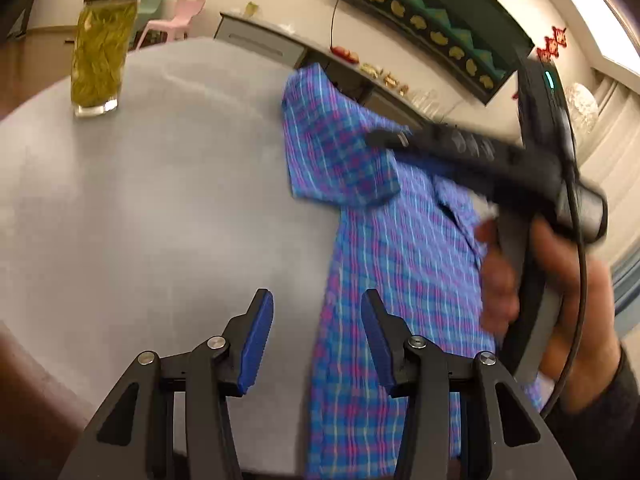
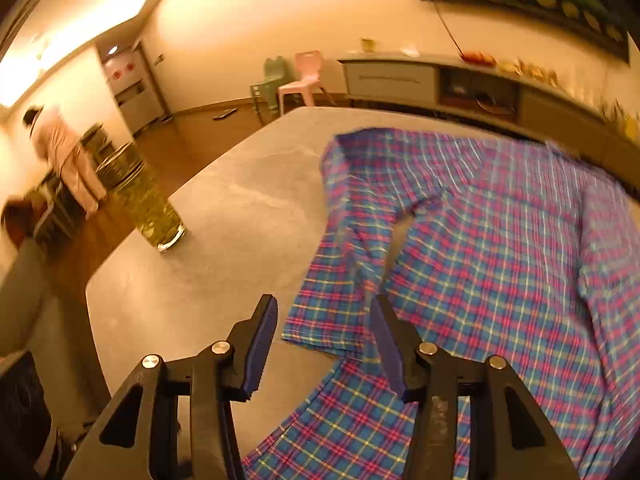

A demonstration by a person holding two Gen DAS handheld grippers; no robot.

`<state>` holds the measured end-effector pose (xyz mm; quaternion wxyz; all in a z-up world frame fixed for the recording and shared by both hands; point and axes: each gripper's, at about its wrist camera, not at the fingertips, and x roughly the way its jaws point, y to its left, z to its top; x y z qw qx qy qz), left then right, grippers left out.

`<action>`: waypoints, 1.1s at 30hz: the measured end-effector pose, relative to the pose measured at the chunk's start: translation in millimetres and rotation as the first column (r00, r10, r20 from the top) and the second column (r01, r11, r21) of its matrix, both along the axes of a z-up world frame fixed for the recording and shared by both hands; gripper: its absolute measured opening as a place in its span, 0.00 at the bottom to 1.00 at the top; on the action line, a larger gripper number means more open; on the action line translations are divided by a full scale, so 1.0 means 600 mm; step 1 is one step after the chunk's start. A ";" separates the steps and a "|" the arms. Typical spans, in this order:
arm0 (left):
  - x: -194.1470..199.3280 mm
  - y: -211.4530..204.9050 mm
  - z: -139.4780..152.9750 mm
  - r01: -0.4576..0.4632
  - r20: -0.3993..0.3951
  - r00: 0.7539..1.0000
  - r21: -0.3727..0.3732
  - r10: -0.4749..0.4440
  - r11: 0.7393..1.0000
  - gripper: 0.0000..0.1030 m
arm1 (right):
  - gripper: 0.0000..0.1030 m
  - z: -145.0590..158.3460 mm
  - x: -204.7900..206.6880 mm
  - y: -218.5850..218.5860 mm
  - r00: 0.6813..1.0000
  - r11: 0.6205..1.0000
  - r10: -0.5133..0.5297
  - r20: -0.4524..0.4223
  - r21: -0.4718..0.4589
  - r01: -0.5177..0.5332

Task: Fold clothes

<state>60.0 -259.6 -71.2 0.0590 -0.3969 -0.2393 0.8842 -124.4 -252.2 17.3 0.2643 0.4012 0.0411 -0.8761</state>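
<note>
L wrist | glass (image 1: 102, 46) w/ green leaves, lidded | both jaws apart, empty

Both grippers share one build — the left gripper (image 1: 316, 332) and right gripper (image 2: 322, 338) have black angular linkage arms, silver round pivot screws and ribbed blue pads (image 1: 256, 344). The right hand (image 1: 560, 280) wears a dark sleeve (image 1: 608, 420); a thin black cable (image 1: 580, 280) runs past it.

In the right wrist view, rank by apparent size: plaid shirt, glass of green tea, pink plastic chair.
1. plaid shirt, by far the largest.
2. glass of green tea.
3. pink plastic chair.
The chair looks smallest only because it stands far behind the table.
</note>
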 end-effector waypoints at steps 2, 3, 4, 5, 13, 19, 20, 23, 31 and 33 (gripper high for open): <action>0.003 0.020 -0.002 0.031 0.004 1.000 -0.031 -0.031 0.999 0.44 | 0.50 -0.018 -0.011 -0.010 1.000 0.998 0.000 0.027 0.057 -0.001; 0.002 0.025 -0.004 0.041 0.012 0.999 -0.046 -0.040 0.998 0.44 | 0.50 -0.030 -0.019 -0.014 0.999 0.996 -0.003 0.047 0.084 -0.001; 0.001 0.029 -0.007 0.043 0.023 0.999 -0.060 -0.041 0.997 0.44 | 0.43 -0.041 -0.027 -0.017 0.998 0.995 0.001 0.069 0.101 -0.008; 0.001 0.031 -0.011 0.043 0.033 0.999 -0.071 -0.040 0.997 0.44 | 0.08 -0.046 -0.032 -0.018 0.996 0.995 0.014 0.088 0.102 -0.023; 0.001 0.067 -0.024 0.111 0.061 0.993 -0.235 -0.099 0.966 0.10 | 0.01 0.118 -0.094 0.036 0.998 0.998 0.063 0.006 -0.032 -0.062; -0.001 0.087 -0.002 0.103 -0.003 0.994 -0.284 -0.108 0.953 0.02 | 0.19 0.117 -0.122 0.071 0.992 0.994 0.104 0.068 -0.036 -0.102; 0.000 0.091 0.001 0.103 -0.013 0.994 -0.290 -0.111 0.952 0.02 | 0.47 0.090 -0.113 0.060 0.987 0.991 0.131 0.095 -0.022 -0.130; -0.002 0.101 0.002 0.111 -0.023 0.992 -0.301 -0.123 0.947 0.02 | 0.57 -0.015 -0.090 0.014 0.969 0.980 0.179 0.170 0.058 -0.191; 0.006 0.125 0.056 0.120 -0.154 0.972 -0.317 -0.176 0.941 0.01 | 0.02 0.047 -0.139 0.025 0.988 0.987 0.143 0.058 0.065 -0.146; 0.014 0.152 0.075 0.152 -0.187 0.957 -0.324 -0.220 0.934 0.01 | 0.02 0.137 -0.161 0.090 0.996 0.996 0.090 -0.028 0.007 -0.090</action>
